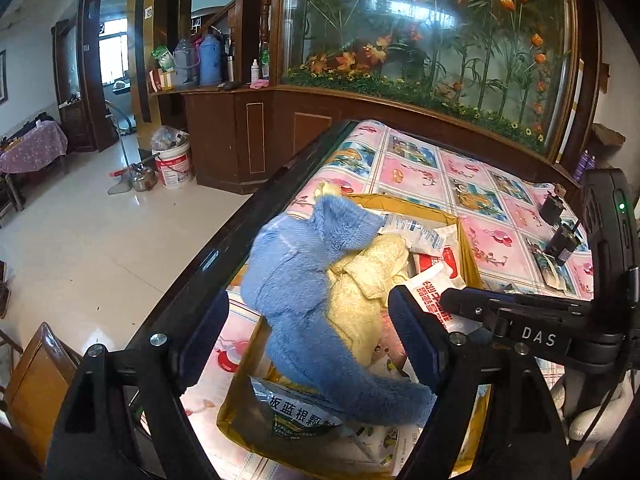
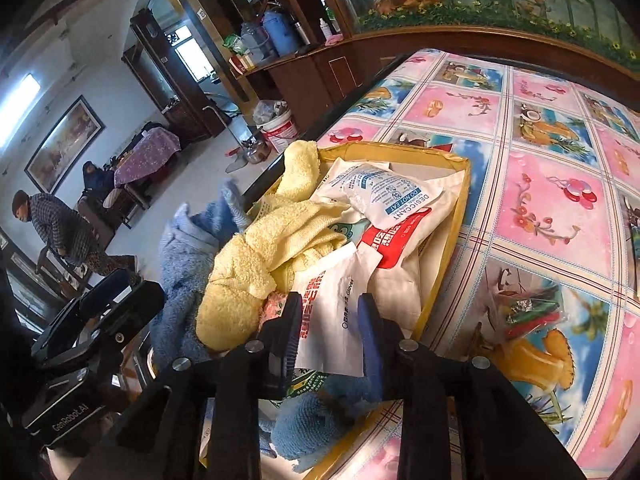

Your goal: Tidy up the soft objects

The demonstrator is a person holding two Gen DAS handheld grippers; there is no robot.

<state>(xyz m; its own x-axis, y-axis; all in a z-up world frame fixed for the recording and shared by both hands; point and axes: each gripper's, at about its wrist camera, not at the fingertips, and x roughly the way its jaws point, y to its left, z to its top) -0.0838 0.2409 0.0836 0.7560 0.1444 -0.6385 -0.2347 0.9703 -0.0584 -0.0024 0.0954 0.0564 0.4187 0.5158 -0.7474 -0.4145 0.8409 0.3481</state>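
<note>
Spread wide, the left gripper hovers over a blue towel draped across the yellow cardboard box on the patterned tablecloth. Right of it, the right gripper pinches a white packet beside a yellow towel.

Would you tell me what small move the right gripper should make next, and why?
Probably lift the white packet clear: the right gripper looks shut on it, above the box, where blue towel and yellow towel lie heaped.
</note>
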